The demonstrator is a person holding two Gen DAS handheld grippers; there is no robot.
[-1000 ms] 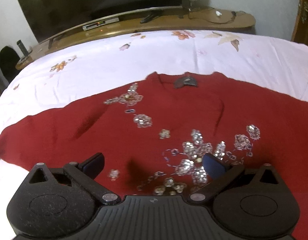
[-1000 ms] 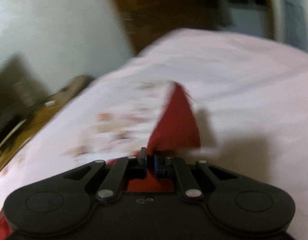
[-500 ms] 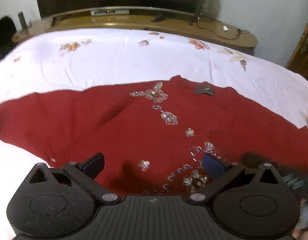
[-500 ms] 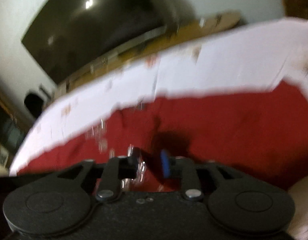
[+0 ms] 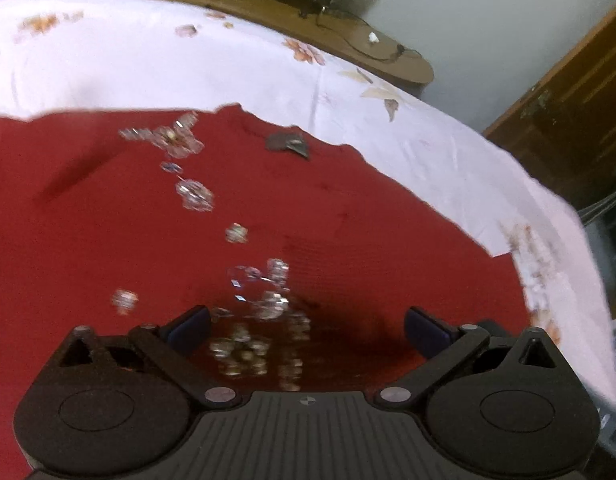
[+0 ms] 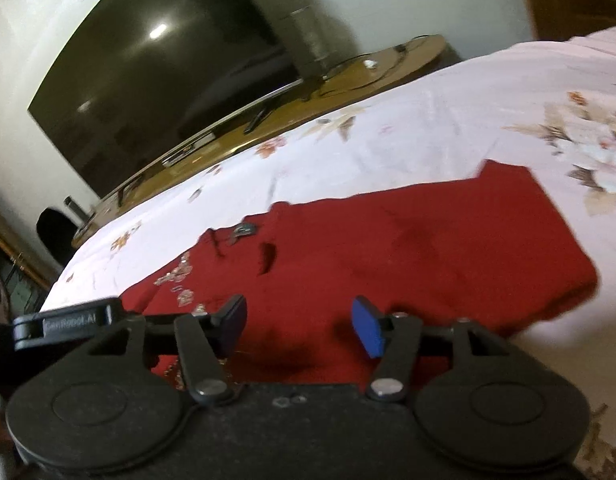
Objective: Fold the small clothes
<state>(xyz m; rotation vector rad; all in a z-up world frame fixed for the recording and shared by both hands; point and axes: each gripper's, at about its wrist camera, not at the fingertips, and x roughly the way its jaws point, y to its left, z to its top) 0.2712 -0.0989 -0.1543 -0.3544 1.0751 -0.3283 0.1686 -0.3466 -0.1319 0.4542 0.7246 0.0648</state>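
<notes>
1. Since a second ago, our right gripper (image 6: 298, 326) has let go of the red sleeve it was pinching; its jaws are opening now with nothing between them, only cloth lying below. Our left gripper (image 5: 308, 326) has tilted further down over the sequins, and its jaws stand wide apart, gripping nothing.

2. We take the red garment (image 5: 308, 216) as our landmark. It lies spread flat, front up, on the floral bedsheet (image 5: 156, 68), its neckline and dark neck label (image 5: 288, 144) on the side away from us. A trail of sequin flowers (image 5: 194, 194) runs from beside the neckline down toward our left gripper.

3. Done so far, as we judge it: the garment is laid out, and its right sleeve (image 6: 527, 240) is drawn out straight to the side, ending in a clean cuff edge on the sheet. No fold shows anywhere on the body.

4. Left to do, in our view: nearly all of it. The sleeves need bringing in over the body, then the body folding across. A small crease (image 6: 268, 258) just below the neckline may want smoothing first.

5. Beyond the garment's far edge the sheet continues to a wooden TV stand (image 6: 347, 76) carrying a dark television (image 6: 156, 72). In the left view a wooden door (image 5: 567, 112) stands past the garment's right side.
</notes>
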